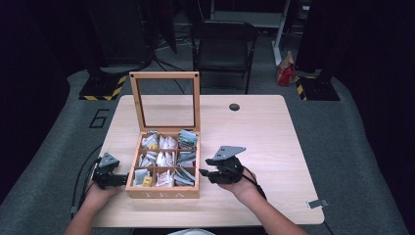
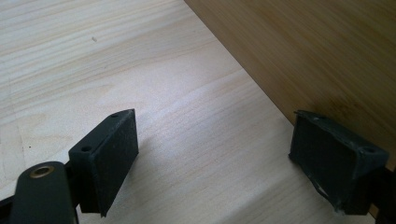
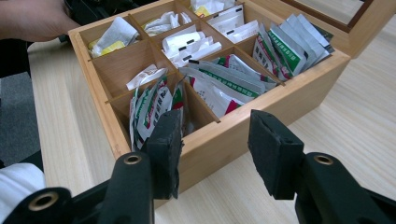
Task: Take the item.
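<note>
Left tongs [image 1: 117, 179] sit low on the pale wooden bench [image 1: 274, 147], jaws spread wide and empty, right up against the left wall of the open bamboo tea box [image 1: 164, 188] near the front edge. Right tongs [image 1: 204, 172] hover just beside its right wall, also parted and holding nothing, aimed at the green-and-white tea sachets [image 3: 224, 81] packed in the nine compartments.

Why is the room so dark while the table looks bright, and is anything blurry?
High view: light falls on the table, surroundings go black. Left gripper view: the box wall is soft, tongs cast shadows. Right gripper view: the tea box is sharp, nearest tongs slightly blurred.
</note>
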The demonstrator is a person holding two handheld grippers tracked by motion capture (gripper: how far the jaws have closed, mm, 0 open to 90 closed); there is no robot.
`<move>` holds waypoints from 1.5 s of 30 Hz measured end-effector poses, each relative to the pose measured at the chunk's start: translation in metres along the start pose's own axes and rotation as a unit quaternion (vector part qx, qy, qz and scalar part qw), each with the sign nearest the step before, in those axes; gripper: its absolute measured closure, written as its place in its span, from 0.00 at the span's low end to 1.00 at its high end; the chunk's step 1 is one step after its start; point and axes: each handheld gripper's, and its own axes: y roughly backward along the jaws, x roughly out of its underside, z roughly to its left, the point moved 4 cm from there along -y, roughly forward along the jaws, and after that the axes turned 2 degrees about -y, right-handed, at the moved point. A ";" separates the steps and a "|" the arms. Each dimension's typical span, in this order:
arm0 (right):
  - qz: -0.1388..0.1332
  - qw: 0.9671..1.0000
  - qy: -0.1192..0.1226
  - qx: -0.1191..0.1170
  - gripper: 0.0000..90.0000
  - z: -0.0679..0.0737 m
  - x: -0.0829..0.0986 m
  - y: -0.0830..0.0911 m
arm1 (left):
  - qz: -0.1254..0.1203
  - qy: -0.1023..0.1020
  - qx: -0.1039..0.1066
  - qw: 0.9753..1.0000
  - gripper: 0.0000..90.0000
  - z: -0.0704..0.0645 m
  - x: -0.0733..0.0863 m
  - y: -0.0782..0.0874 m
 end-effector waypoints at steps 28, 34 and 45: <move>0.005 0.999 0.021 -0.025 0.69 0.015 -0.005 -0.029 | 0.000 0.000 0.000 1.000 0.17 0.000 0.000 0.000; 0.010 0.999 0.027 -0.031 0.73 0.020 -0.003 -0.038 | 0.000 0.000 0.000 1.000 0.17 0.000 0.000 0.000; 0.019 0.999 0.032 -0.034 0.82 0.018 -0.002 -0.046 | 0.000 0.000 0.000 1.000 0.17 0.000 0.000 0.000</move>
